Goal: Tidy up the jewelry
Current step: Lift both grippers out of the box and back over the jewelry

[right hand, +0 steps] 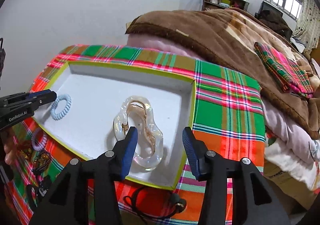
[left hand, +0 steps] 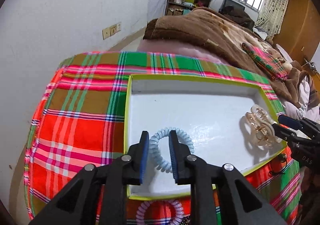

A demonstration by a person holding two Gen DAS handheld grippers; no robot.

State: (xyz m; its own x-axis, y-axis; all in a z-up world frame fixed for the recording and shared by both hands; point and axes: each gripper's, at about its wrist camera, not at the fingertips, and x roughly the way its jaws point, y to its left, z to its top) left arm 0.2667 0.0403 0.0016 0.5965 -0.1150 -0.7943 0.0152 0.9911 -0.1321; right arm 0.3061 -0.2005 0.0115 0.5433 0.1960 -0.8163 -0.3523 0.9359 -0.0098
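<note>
A shallow white box with a yellow-green rim (left hand: 128, 105) (right hand: 192, 105) lies on a plaid cloth. A light blue spiral hair tie (left hand: 162, 163) (right hand: 61, 107) lies on the box floor at its near left. My left gripper (left hand: 159, 137) is open just above it, one finger over the ring's hole, not gripping; it also shows in the right wrist view (right hand: 52, 94). A clear amber hair claw clip (left hand: 258, 127) (right hand: 140, 129) lies in the box's right part. My right gripper (right hand: 160, 135) is open over it, fingers apart; it also shows in the left wrist view (left hand: 277, 122).
A lilac spiral hair tie (left hand: 176, 215) (right hand: 39, 141), dark bead jewelry (right hand: 40, 161) and a black cord with a knob (right hand: 172, 203) lie on the plaid cloth (left hand: 76, 125) in front of the box. A brown blanket (right hand: 220, 31) and folded plaid cloth (right hand: 284, 71) lie behind.
</note>
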